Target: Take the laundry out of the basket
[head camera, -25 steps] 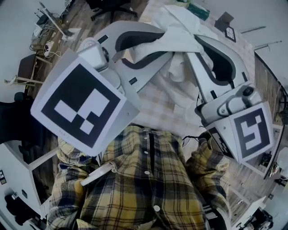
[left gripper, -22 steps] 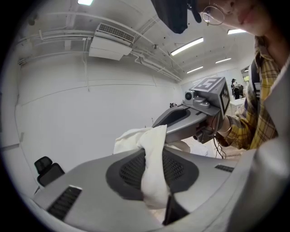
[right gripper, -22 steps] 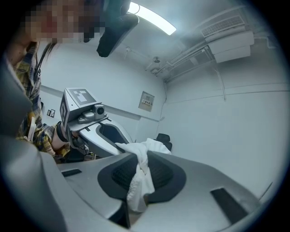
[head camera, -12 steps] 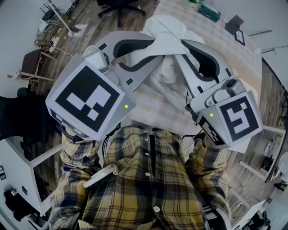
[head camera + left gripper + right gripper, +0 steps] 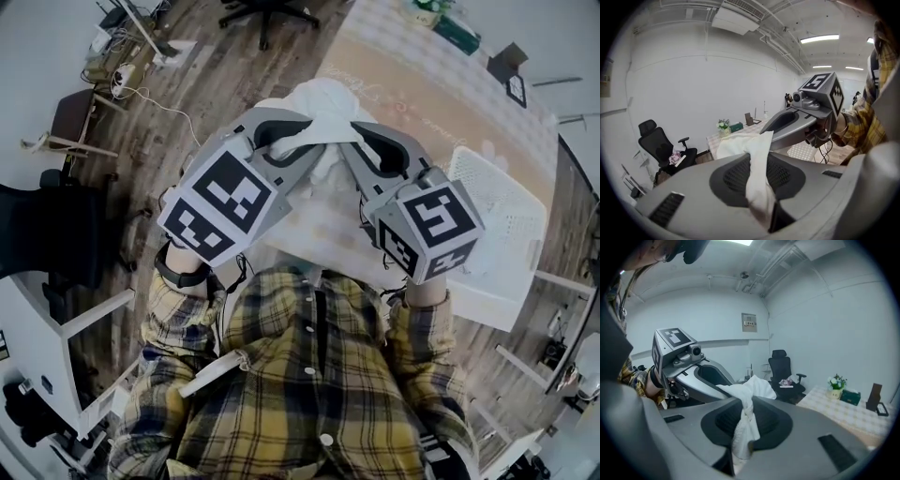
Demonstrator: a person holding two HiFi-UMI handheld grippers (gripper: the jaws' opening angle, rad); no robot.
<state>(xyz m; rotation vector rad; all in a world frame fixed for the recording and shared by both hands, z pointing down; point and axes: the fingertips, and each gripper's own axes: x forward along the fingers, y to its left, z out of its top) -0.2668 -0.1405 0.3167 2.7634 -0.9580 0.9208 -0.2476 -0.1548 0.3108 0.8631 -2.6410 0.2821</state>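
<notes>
A white cloth (image 5: 321, 101) hangs bunched between my two grippers over the near end of the checked table (image 5: 422, 89). The left gripper (image 5: 292, 141) is shut on one edge of it, and the right gripper (image 5: 349, 139) is shut on the other edge; their tips nearly meet. In the left gripper view the cloth (image 5: 757, 178) runs down into the pinched jaws (image 5: 761, 206), with the right gripper (image 5: 808, 115) opposite. The right gripper view shows the cloth (image 5: 743, 425) caught in its jaws (image 5: 739, 446), facing the left gripper (image 5: 689, 364). The white laundry basket (image 5: 502, 211) stands to the right.
A green box (image 5: 459, 33) and a small dark stand (image 5: 514, 86) sit at the table's far end. A black office chair (image 5: 267, 9) stands beyond the table on the wooden floor. White shelving (image 5: 84, 323) is at my left side.
Both grippers have sunk lower and away from the camera with the white cloth still held between them. The white basket has come into view at the right.
</notes>
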